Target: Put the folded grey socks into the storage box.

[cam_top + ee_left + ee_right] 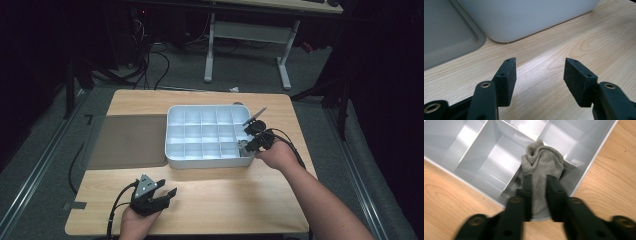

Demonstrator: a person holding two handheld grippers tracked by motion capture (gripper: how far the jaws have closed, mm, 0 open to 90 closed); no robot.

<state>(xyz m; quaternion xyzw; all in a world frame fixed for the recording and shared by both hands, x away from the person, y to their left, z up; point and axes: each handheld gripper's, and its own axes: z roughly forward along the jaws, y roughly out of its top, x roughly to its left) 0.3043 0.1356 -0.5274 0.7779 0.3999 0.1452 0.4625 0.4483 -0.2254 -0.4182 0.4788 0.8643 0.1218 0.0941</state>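
Black jaws of the right gripper (539,185) sit closest to the lens, clamped narrow on a grey sock (541,167) bunched over the near-right corner cell of the box (474,167). Progress judged: sock is at the cell but not released, so placing looks nearly done; letting go and backing out remain. Other cells of the box (176,134) look bare from the high view.

Table (225,200) carries the box mid-right, with a flat grey lid (125,140) touching its left side. Left gripper (161,194) hovers low over the front edge, jaws wide, holding nothing.

High view gives the whole layout, but the sock is hidden behind the right gripper (250,140). Right gripper view shows the grip and cell. Left gripper view confirms the gap between the pads (506,80), box wall (529,17) ahead.
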